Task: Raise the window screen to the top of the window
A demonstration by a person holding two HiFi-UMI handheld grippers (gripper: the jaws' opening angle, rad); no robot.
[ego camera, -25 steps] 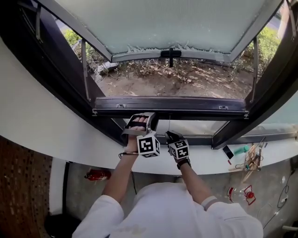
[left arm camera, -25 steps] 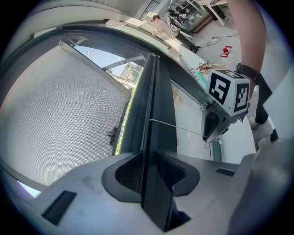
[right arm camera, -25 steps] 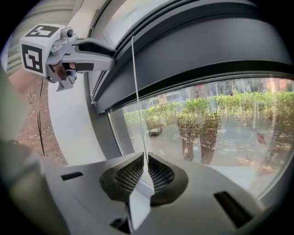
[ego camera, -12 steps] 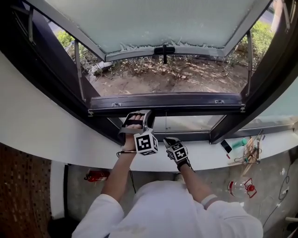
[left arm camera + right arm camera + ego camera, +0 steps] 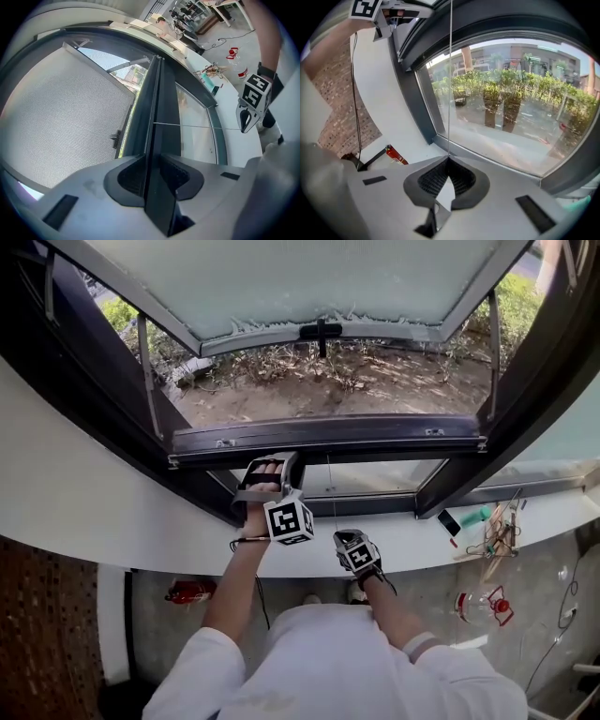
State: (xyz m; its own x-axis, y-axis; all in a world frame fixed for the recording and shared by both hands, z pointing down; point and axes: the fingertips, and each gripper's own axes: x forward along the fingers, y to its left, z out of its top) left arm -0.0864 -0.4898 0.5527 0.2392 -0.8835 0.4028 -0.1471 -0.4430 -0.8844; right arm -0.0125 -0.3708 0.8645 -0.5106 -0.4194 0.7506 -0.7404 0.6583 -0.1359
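Right gripper: sinking lower than a second ago, pinching tight on the cord rising from its tips
Left gripper: clamping the frame rail ahead

Grey mesh window screen partly raised, gap beneath.

Opening: open air between the screen's lower edge and the dark bar.
Sides: slanted stays, left and right, narrow its ends.
Bar: left gripper clamped on it; the rest is bare.
Below bar: glass pane blocks; a thin cord hangs before it, pinched in the right gripper's jaws.
Sill: bare mid-span, clutter at right.
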